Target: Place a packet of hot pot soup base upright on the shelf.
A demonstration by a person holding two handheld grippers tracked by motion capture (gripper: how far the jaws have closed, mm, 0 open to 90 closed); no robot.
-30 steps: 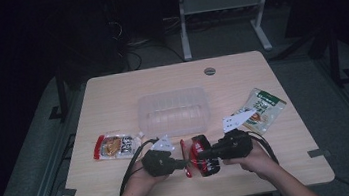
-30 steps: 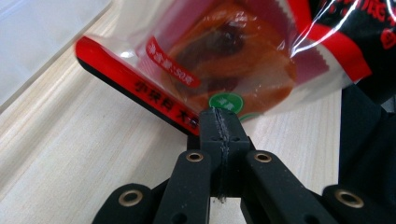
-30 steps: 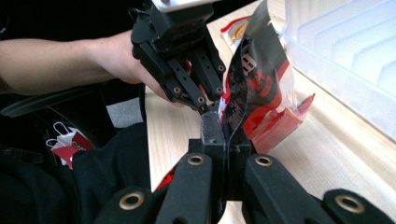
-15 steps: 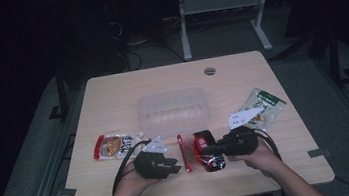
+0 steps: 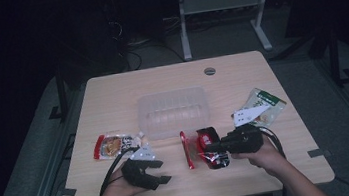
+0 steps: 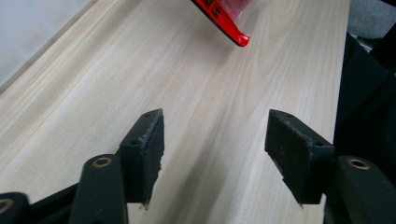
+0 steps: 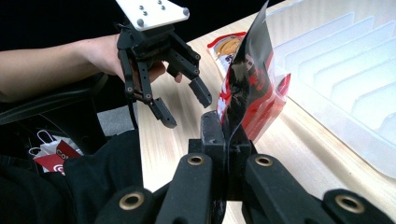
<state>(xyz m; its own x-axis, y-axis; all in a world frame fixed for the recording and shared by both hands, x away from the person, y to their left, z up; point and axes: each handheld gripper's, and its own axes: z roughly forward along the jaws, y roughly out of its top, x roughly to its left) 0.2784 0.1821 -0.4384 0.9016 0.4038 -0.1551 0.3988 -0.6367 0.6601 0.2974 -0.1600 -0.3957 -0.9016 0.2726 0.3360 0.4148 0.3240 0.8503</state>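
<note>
Left tongs (image 5: pixel 164 171) stand wide, jaws just having been opening, with nothing between them; bare wood shows between the pads (image 6: pixel 148 148) in the left gripper view. Right tongs (image 5: pixel 206 150) are clamped tight on the edge of a red and black snack packet (image 5: pixel 210 149), which stands up from the jaws in the right gripper view (image 7: pixel 247 93).

Position of the packet: at the tip of the right tongs, just right of the left tongs, partly raised off the table (image 5: pixel 252 174). A narrow red strip (image 5: pixel 187 150) lies on the wood between the two tongs, close to the packet; whether it is part of the packet cannot be told. Its red end appears ahead of the left jaws in the left gripper view (image 6: pixel 223 21).

Surroundings: a clear plastic tray (image 5: pixel 173 111) sits just beyond both tongs, its near wall close to the packet. A flat snack pack (image 5: pixel 113 146) lies just beyond and left of the left tongs. A green and white pouch (image 5: pixel 263 105) lies beyond and right of the right tongs.

Clearance: open wood between the two tongs and on the near side of both, up to the table's near edge. The left tongs sit close to that edge. The far half of the table past the tray is open.
</note>
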